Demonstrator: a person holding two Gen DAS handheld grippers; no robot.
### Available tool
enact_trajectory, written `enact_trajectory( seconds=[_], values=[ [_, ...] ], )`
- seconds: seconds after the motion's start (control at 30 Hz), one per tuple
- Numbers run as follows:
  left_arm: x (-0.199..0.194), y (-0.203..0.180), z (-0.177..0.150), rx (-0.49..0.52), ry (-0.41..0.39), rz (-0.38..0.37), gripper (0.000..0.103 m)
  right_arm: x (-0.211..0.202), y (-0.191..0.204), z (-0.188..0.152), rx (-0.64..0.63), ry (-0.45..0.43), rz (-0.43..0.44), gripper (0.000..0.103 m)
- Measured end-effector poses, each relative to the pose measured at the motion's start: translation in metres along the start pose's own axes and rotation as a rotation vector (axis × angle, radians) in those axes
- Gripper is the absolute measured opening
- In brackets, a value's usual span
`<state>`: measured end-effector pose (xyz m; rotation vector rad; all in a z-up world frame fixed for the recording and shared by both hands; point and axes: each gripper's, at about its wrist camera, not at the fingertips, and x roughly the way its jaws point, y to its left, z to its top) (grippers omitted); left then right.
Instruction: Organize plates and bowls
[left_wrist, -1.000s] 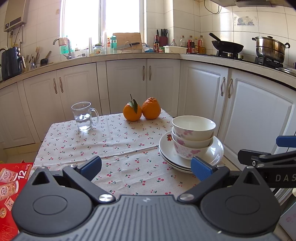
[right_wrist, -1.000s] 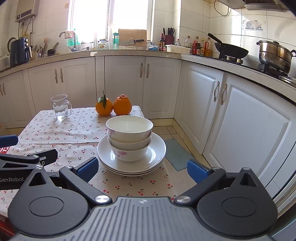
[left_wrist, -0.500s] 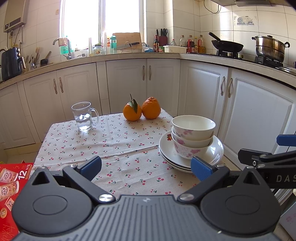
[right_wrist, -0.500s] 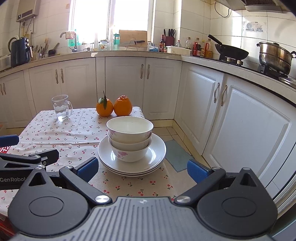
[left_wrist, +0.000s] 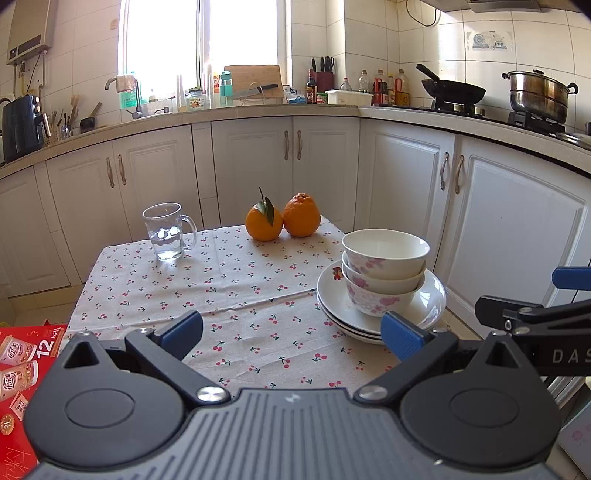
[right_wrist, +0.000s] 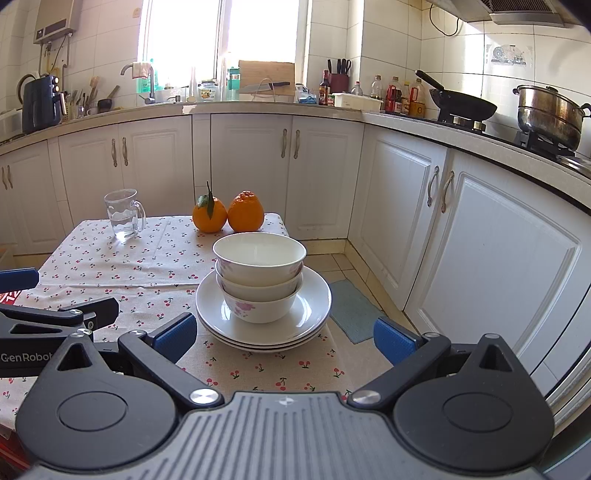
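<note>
Nothing has moved. My left gripper (left_wrist: 291, 332) and right gripper (right_wrist: 284, 338) stay wide, empty. Bowls (right_wrist: 259, 273) sit on plates (right_wrist: 314, 317) ahead, stacked already.

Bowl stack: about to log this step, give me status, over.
Left gripper open, empty. Right gripper open, empty, facing the stack. Three bowls nested on stacked plates, untouched. Nothing in the way.

The surface (right_wrist: 92, 258) wears a cherry-print tablecloth (left_wrist: 229, 280). On it stand a glass mug (left_wrist: 168, 232) of water at the far left, two oranges (left_wrist: 282, 218) touching at the far edge, and stacked plates (right_wrist: 314, 306) near the right edge.
</note>
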<state>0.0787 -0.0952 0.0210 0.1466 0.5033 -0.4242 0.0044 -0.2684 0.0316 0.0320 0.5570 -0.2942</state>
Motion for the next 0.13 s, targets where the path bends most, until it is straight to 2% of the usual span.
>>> enact_trajectory(
  seconds=[0.13],
  values=[
    [0.0001, -0.0001, 0.0001, 0.000, 0.001, 0.000, 0.102, 0.0000, -0.0001, 0.0004, -0.001, 0.000, 0.001, 0.103]
  ],
)
